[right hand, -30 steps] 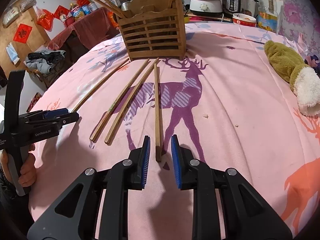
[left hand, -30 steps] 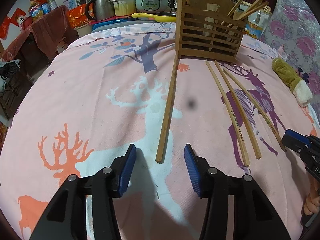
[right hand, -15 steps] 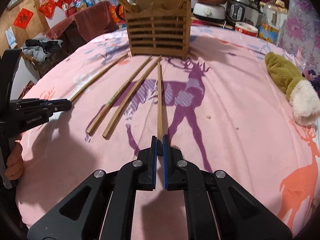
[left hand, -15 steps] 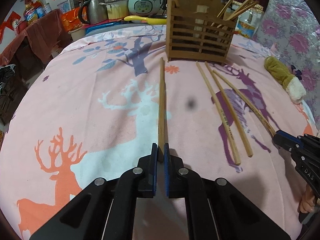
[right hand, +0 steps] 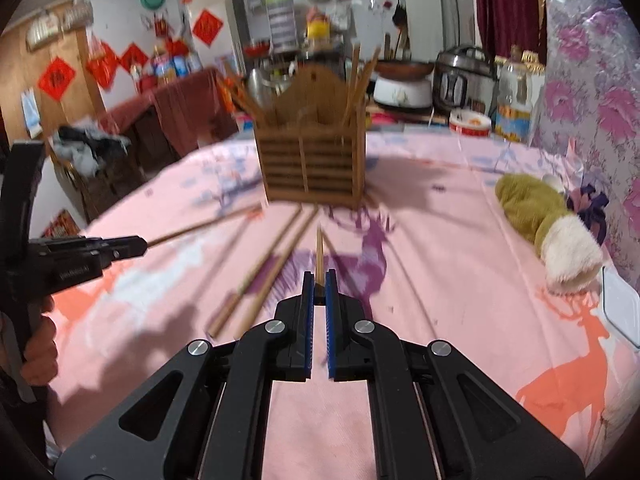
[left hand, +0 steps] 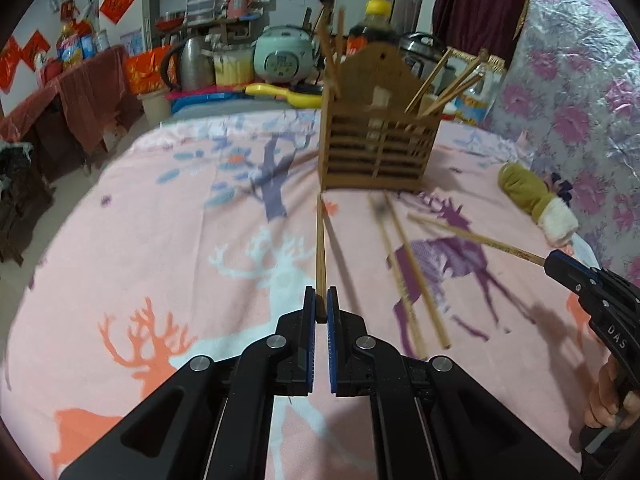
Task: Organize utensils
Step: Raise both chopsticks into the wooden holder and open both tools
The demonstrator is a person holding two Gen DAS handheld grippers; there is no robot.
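Chopsticks (left hand: 321, 248) clear of holder (left hand: 378, 148)

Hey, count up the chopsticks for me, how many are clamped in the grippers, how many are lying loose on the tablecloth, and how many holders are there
Chopsticks held: 2, one in the left gripper, one in the right gripper
Chopsticks loose on the tablecloth: 2
Wooden holder: 1, with more chopsticks inside, too blurred to count
Total: 5
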